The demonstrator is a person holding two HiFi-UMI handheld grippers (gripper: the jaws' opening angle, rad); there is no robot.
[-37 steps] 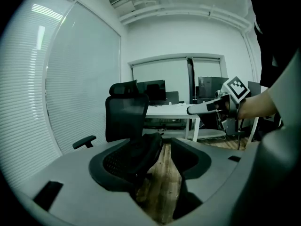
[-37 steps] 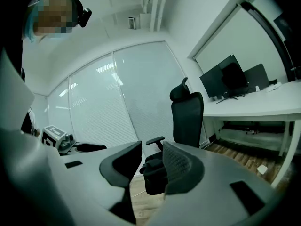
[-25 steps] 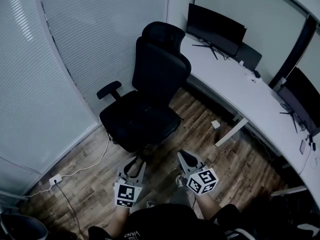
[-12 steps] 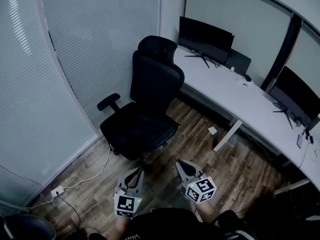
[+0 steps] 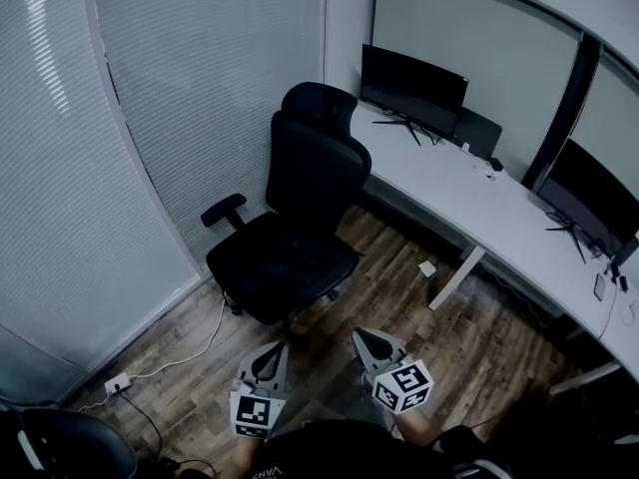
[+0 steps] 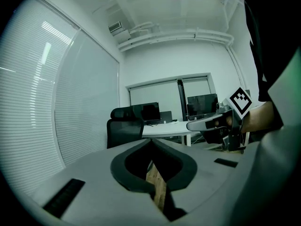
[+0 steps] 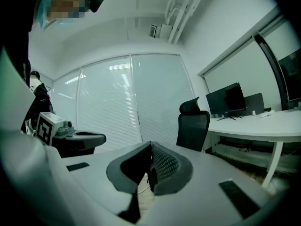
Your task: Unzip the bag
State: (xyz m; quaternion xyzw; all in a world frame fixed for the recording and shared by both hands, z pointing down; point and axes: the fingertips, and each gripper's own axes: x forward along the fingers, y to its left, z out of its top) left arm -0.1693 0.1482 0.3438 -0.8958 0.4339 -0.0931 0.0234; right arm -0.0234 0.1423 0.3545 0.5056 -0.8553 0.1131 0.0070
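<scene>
No bag shows in any view. My left gripper point(image 5: 271, 351) is held low in front of my body, above the wooden floor. Its jaws are closing and their tips meet point(image 6: 150, 141) with nothing between them. My right gripper point(image 5: 363, 336) hangs beside it, a hand's width to the right. Its jaws are closing too, tips together point(image 7: 151, 145) and empty. Each gripper appears in the other's view: the right gripper point(image 6: 209, 123) and the left gripper point(image 7: 79, 138). Both point toward a black office chair point(image 5: 292, 230).
The chair stands between a blind-covered glass wall point(image 5: 150, 148) and a long white curved desk point(image 5: 479, 208) carrying monitors point(image 5: 414, 78). A small white box point(image 5: 427, 268) lies on the floor by a desk leg. A power strip point(image 5: 118, 383) with cable lies at left, another chair point(image 5: 60, 447) at bottom left.
The left gripper's jaws, spread a second ago, have come together; the right jaws narrowed too. The head view has shifted slightly, and both grippers stay low near my body.
</scene>
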